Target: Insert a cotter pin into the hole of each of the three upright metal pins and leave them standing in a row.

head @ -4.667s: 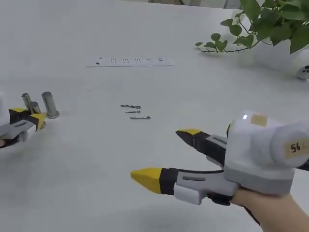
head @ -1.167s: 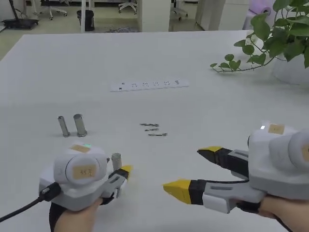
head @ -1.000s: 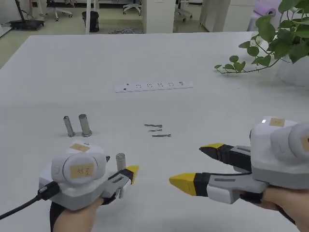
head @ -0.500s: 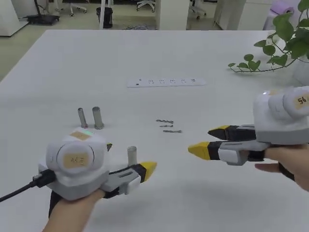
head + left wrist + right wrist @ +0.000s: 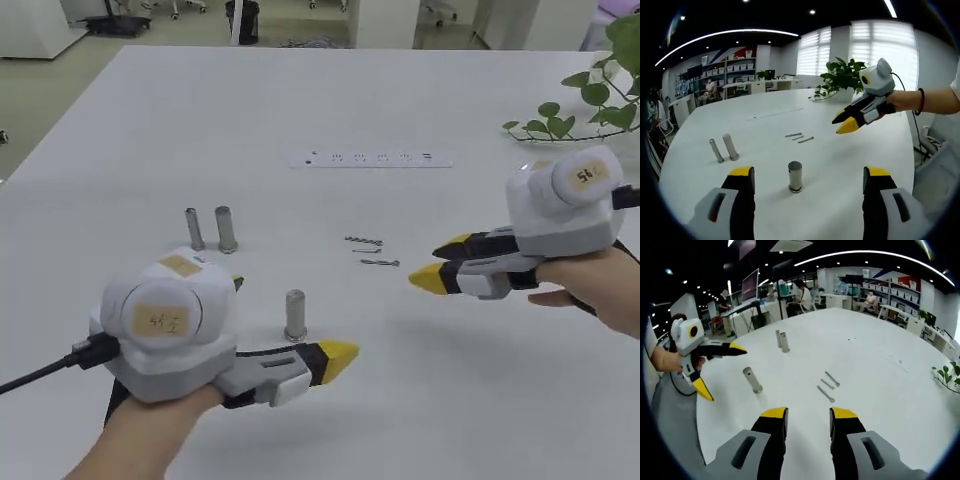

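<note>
One metal pin (image 5: 295,314) stands upright on the white table, free, between the wide-apart jaws of my left gripper (image 5: 288,318), which is open. The left gripper view has this pin (image 5: 795,176) just ahead of the left gripper (image 5: 808,172). Two more upright pins (image 5: 211,229) stand side by side further back on the left. Three cotter pins (image 5: 368,251) lie flat mid-table. My right gripper (image 5: 440,262) hovers just right of them, open with a narrow gap and holding nothing. In the right gripper view the cotter pins (image 5: 827,385) lie ahead of the right gripper (image 5: 809,414).
A white power strip (image 5: 370,158) lies further back on the table (image 5: 450,400). A potted plant (image 5: 600,95) stands at the far right. A black cable (image 5: 40,372) trails from the left gripper. Office chairs and desks lie beyond the table.
One pin has been carried from the group of three to a spot nearer me. The left jaws have opened around it. The right gripper has moved toward the cotter pins, its jaws narrower.
</note>
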